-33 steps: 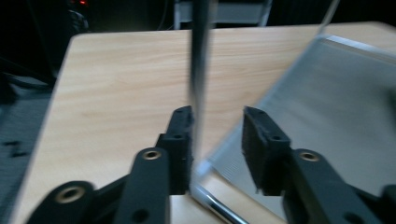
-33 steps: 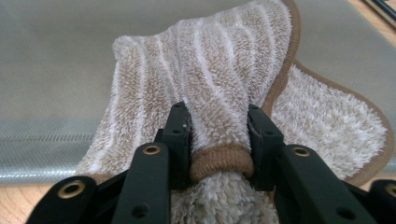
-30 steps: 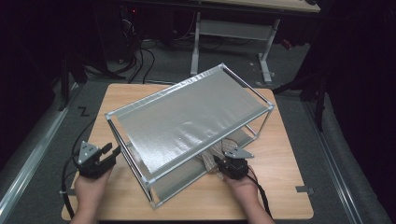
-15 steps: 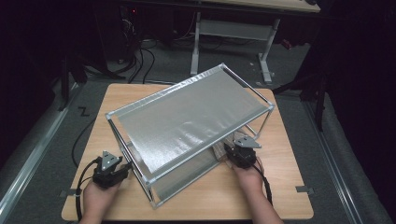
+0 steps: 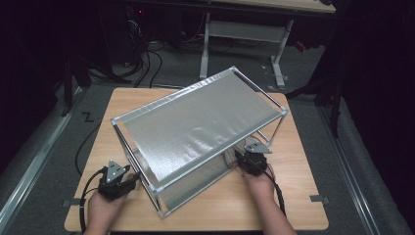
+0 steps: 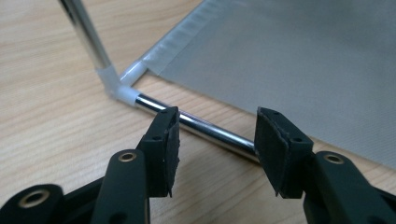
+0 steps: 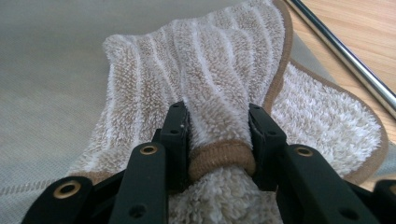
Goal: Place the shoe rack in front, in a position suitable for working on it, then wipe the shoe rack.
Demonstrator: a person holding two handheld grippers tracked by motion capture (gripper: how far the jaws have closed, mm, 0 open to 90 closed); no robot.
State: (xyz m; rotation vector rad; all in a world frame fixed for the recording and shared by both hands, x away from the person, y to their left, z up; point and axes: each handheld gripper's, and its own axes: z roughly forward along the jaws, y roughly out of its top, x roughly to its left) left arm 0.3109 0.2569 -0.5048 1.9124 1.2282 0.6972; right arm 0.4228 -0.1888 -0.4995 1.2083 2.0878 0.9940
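My right gripper [image 7: 218, 135] pinches the striped towel [image 7: 219, 79]; my left gripper [image 6: 217, 140], jaws just opening, half-spread, empty, faces the rack's chrome bar [image 6: 205, 130] at twelve o'clock.

Both my handheld grippers are matte black plastic: the left gripper [image 5: 131, 180] and the right gripper [image 5: 238, 157] each carry a grey three-cornered plate on top, and a black cable loops off behind each plate. Past that plate, each gripper ends in two chunky black arms with brass-ringed holes and flat black pads [image 6: 171, 148] with small screw holes. My forearms are bare, no sleeves.
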